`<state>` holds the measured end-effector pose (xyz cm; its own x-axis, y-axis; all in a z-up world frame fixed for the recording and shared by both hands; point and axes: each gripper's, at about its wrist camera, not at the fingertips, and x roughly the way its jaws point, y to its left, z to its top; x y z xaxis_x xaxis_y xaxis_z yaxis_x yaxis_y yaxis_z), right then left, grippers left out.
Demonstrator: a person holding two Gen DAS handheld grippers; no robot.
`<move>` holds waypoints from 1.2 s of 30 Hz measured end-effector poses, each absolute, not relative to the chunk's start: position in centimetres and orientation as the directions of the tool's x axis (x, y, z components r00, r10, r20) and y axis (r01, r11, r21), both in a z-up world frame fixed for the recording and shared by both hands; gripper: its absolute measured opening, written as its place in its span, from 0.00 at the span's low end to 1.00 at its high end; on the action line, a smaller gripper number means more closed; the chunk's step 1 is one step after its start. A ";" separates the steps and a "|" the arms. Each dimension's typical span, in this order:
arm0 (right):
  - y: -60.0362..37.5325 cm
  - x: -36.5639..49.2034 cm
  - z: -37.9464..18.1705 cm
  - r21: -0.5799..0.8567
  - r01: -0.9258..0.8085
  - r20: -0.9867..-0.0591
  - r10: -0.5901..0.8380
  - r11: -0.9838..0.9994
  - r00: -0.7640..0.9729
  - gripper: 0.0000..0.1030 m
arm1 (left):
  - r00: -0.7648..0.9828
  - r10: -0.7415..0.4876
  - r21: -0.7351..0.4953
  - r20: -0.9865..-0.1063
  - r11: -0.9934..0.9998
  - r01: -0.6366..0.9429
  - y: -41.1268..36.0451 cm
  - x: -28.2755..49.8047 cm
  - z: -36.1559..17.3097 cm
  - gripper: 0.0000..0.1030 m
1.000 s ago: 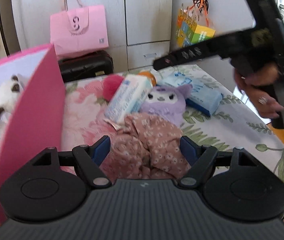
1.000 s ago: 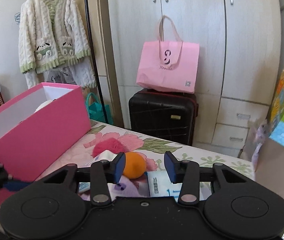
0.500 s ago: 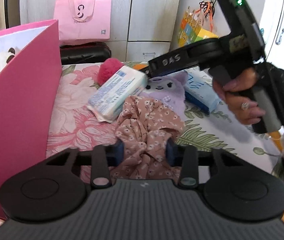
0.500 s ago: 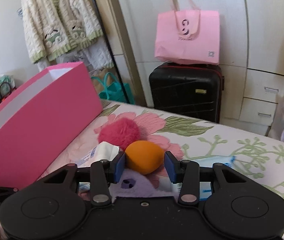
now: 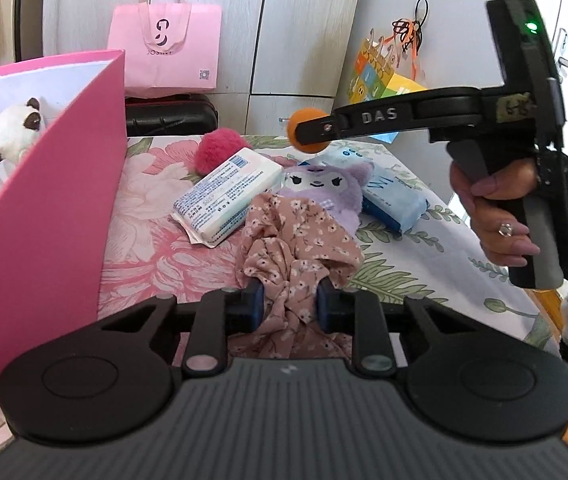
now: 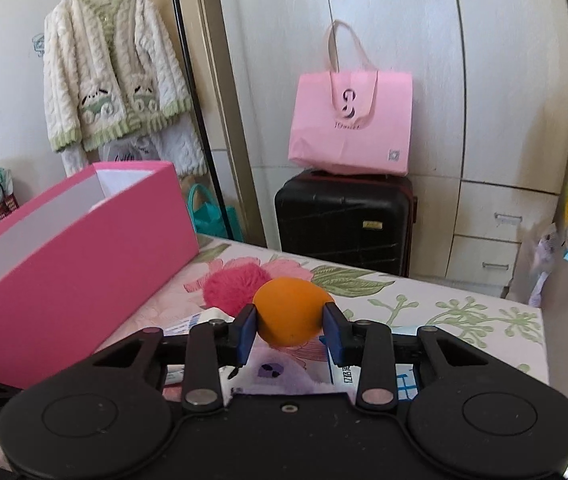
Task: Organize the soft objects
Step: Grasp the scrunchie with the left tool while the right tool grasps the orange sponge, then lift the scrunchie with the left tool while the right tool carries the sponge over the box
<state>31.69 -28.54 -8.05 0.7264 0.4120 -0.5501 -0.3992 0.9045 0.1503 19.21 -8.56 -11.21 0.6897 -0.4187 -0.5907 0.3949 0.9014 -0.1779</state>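
Left wrist view: the left gripper (image 5: 289, 304) has its fingers clamped on the floral cloth (image 5: 298, 240), which trails forward onto the bed (image 5: 424, 256) toward the purple plush (image 5: 324, 188); the right gripper (image 6: 289, 330) has its fingers clamped on the orange ball (image 6: 290, 310), held clear above the bed; the pink box (image 5: 64, 208) stands open-topped to the left of both grippers, with a white plush (image 5: 12, 132) inside; judgement: the coming move is leftward over the box wall; the left gripper is nearer the box, so the cloth likely goes first; its loose tail may snag the wall.
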 end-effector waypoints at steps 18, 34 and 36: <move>-28.0 20.9 -7.1 0.126 -0.380 -0.556 0.382 0.916 0.738 0.40 | 0.651 -0.449 -0.236 -0.612 0.889 0.392 -6.5 15.2 -10.0 0.23; -26.2 12.3 -8.4 0.116 -0.389 -0.616 0.374 0.914 0.694 0.40 | 0.607 -0.483 -0.271 -0.631 0.870 0.412 -3.8 11.2 -9.0 0.23; -25.8 11.4 -8.3 0.137 -0.388 -0.617 0.385 0.911 0.686 0.40 | 0.596 -0.498 -0.275 -0.630 0.861 0.429 -3.1 10.5 -8.6 0.23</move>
